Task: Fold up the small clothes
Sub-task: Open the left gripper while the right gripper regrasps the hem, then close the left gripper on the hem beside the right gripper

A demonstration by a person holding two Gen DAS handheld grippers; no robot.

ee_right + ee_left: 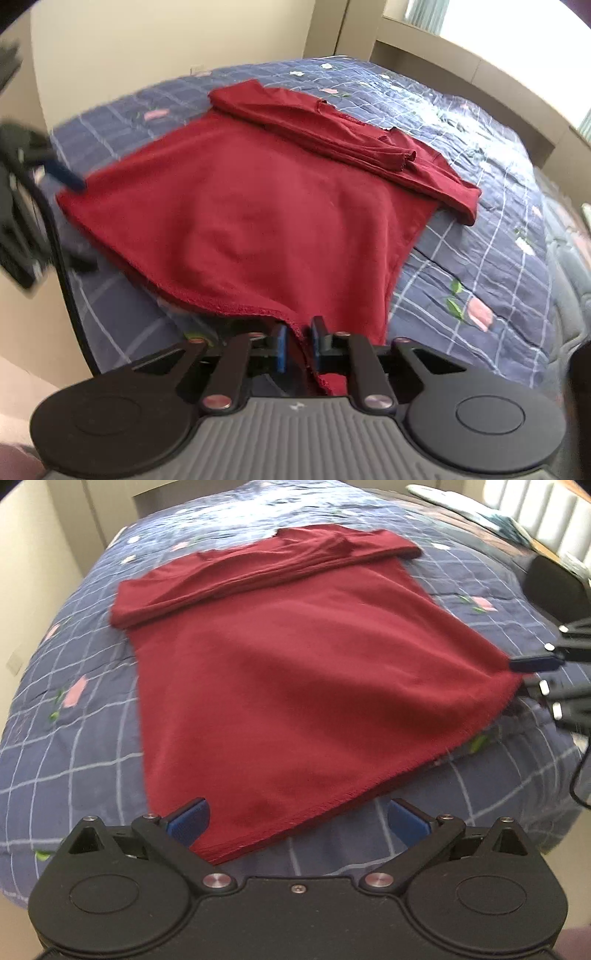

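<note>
Red shirt (295,672) lay on the quilt (74,738); right gripper (297,345) pinched its hem corner, left gripper (297,818) gaped wide over another corner.

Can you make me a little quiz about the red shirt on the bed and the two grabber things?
1. True or false: the right gripper is shut on the hem of the red shirt.
2. Pick one. The left gripper is: A) shut on a sleeve, B) open, with the hem edge between its fingers, C) holding a sock.
3. Missing word: both sleeves are folded across the ____ of the shirt, which lies on a blue checked quilt.

Key: 1 true; 2 B; 3 top.
</note>
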